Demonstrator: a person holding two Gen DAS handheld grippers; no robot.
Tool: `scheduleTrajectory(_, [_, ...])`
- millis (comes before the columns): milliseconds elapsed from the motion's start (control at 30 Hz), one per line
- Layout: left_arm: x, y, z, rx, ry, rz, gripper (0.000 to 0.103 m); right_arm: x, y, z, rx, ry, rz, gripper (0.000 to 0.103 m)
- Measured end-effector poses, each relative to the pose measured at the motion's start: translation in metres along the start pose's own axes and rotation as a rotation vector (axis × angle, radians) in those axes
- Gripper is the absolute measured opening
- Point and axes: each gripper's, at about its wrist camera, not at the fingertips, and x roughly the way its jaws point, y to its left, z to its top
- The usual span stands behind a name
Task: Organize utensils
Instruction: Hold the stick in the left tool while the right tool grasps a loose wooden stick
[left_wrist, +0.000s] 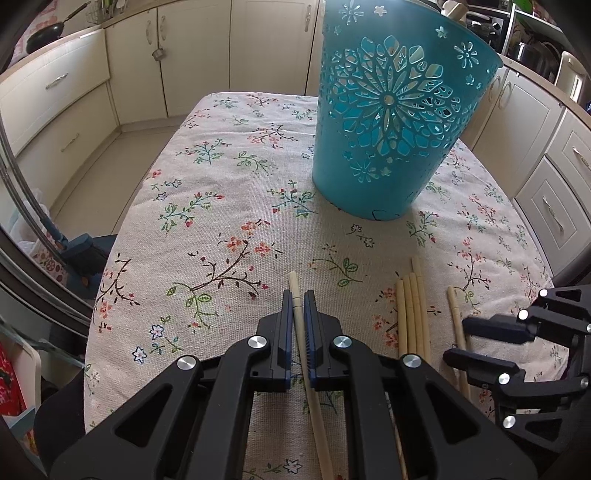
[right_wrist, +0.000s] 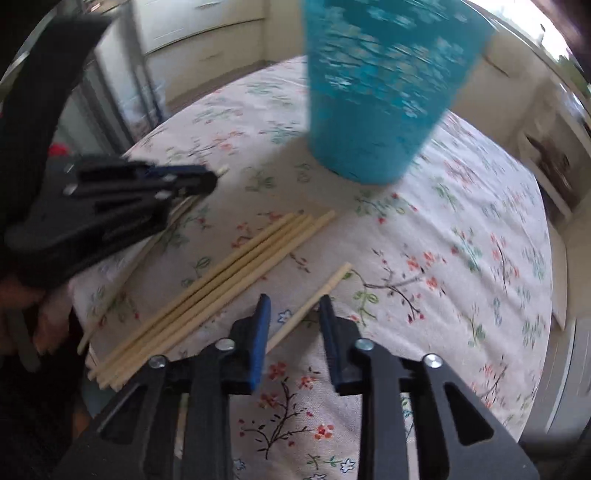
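A: Your left gripper (left_wrist: 298, 306) is clamped on one pale wooden chopstick (left_wrist: 295, 291), near its blunt end; the tall turquoise plastic basket with flower cut-outs (left_wrist: 395, 122) stands ahead on the desk's floral cloth (left_wrist: 221, 206).

B: And my right?

A: Your right gripper (right_wrist: 293, 310) is spread wide over a lone chopstick (right_wrist: 325, 291), holding nothing; the bundle of four chopsticks (right_wrist: 236, 280) lies just beside it; centre the stick between the pads, close gently, lift level.
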Motion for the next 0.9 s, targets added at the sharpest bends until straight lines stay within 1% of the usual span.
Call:
scheduleTrajectory(33, [0.001, 0.000, 0.000, 0.000, 0.000, 0.001, 0.007, -0.001, 0.002, 0.000, -0.053, 0.006, 0.002, 0.020])
scheduleTrajectory(133, [0.000, -0.001, 0.000, 0.000, 0.001, 0.001, 0.007, -0.005, 0.011, -0.004, -0.270, 0.035, -0.004, 0.016])
scheduleTrajectory(200, [0.001, 0.000, 0.000, -0.002, 0.003, -0.002, 0.007, -0.006, 0.006, -0.005, -0.311, 0.069, -0.010, 0.016])
scheduleTrajectory(267, [0.002, 0.001, 0.001, -0.005, 0.005, -0.005, 0.007, -0.006, -0.005, -0.004, -0.283, 0.091, -0.031, 0.016])
scheduleTrajectory(333, [0.002, 0.001, 0.002, -0.003, 0.007, -0.003, 0.007, -0.007, -0.012, -0.004, -0.196, 0.097, -0.013, 0.016])
scheduleTrajectory(433, [0.003, -0.001, 0.002, 0.010, 0.012, 0.001, 0.007, -0.009, -0.017, -0.005, -0.073, 0.072, -0.013, 0.016])
scheduleTrajectory(533, [0.004, -0.003, 0.004, 0.022, 0.020, -0.004, 0.006, -0.008, -0.023, -0.004, 0.038, 0.038, 0.013, 0.016])
scheduleTrajectory(567, [0.004, -0.004, 0.004, 0.023, 0.022, -0.008, 0.006, -0.007, -0.022, -0.002, 0.054, 0.029, 0.020, 0.014])
scheduleTrajectory(600, [0.004, -0.004, 0.004, 0.025, 0.024, -0.012, 0.006, -0.008, -0.020, -0.004, 0.044, 0.020, 0.022, 0.013])
scheduleTrajectory(700, [0.003, -0.006, 0.003, 0.035, 0.027, -0.018, 0.006, -0.004, -0.024, 0.000, 0.021, 0.035, 0.027, 0.012])
scheduleTrajectory(733, [0.003, -0.006, 0.003, 0.033, 0.029, -0.022, 0.006, -0.010, -0.022, -0.008, 0.039, 0.038, 0.023, 0.012])
scheduleTrajectory(767, [0.003, -0.006, 0.003, 0.027, 0.031, -0.027, 0.005, -0.011, -0.031, -0.013, 0.067, 0.037, 0.014, 0.013])
scheduleTrajectory(833, [0.003, -0.004, 0.003, 0.017, 0.036, -0.038, 0.005, -0.009, -0.046, -0.016, 0.149, 0.026, 0.042, 0.013])
scheduleTrajectory(900, [0.002, -0.003, 0.004, 0.009, 0.039, -0.049, 0.005, -0.010, -0.046, -0.018, 0.160, 0.011, 0.033, 0.013])
